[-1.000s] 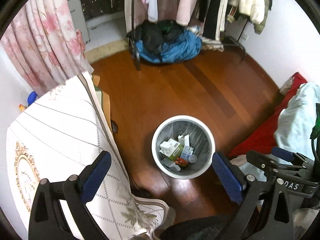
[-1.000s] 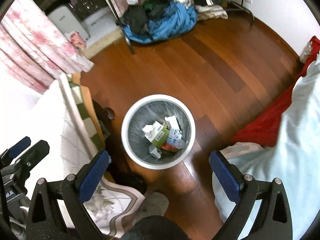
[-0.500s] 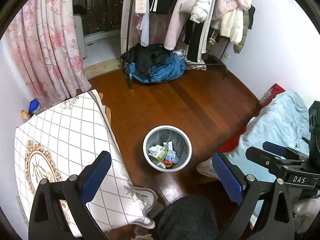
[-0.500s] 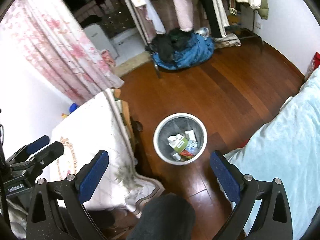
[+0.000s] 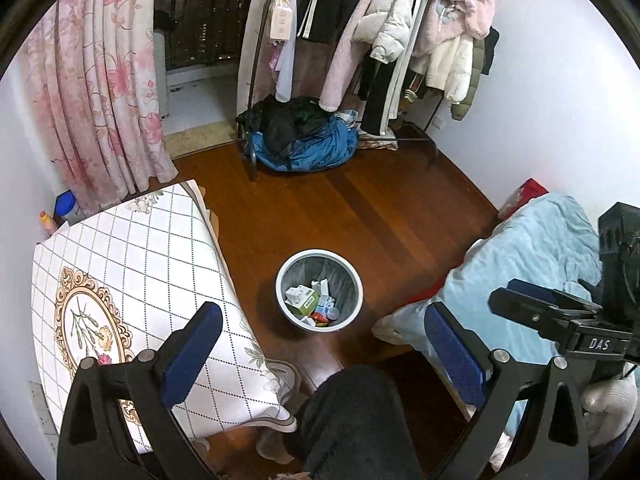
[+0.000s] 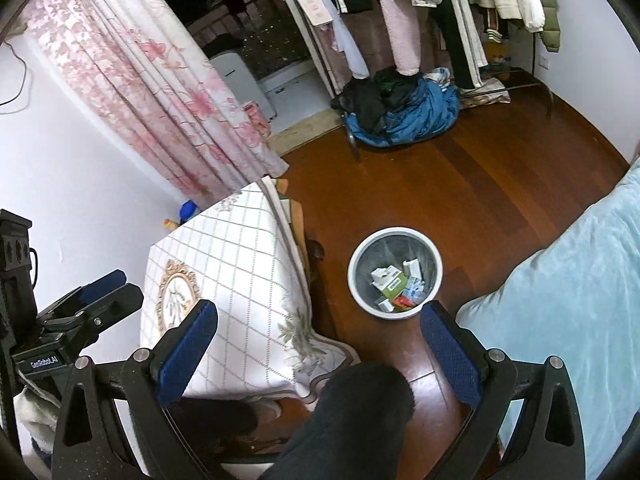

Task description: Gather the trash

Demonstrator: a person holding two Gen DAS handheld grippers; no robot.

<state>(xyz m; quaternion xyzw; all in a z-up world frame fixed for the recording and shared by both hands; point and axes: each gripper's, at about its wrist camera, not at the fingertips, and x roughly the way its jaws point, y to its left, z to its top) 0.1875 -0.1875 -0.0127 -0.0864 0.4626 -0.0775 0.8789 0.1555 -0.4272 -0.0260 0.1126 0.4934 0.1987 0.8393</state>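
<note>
Below, both my tongs hang high over the room with nothing between their blue pads. My left tongs [image 5: 324, 354] stand wide, and my right tongs [image 6: 320, 350] are spread just as wide — neither touches anything. On the wooden floor [image 5: 360, 208] sits the trash bin [image 5: 319, 290], a round white-rimmed pail, upright, between the tabletop [image 5: 132, 264] and the bed [image 5: 532, 264]. Its trash [image 5: 308, 300] lies inside at the bottom: a green-and-white carton, crumpled white paper, a red scrap and a small clear bottle — I cannot tell how they overlap. From the right view the trash bin [image 6: 395, 273] stands just off the tabletop's [image 6: 236, 264] near corner, where the checked cloth droops. At the far wall a clothes rack [image 5: 384, 40] holds coats above a blue bundle [image 5: 308, 148].
</note>
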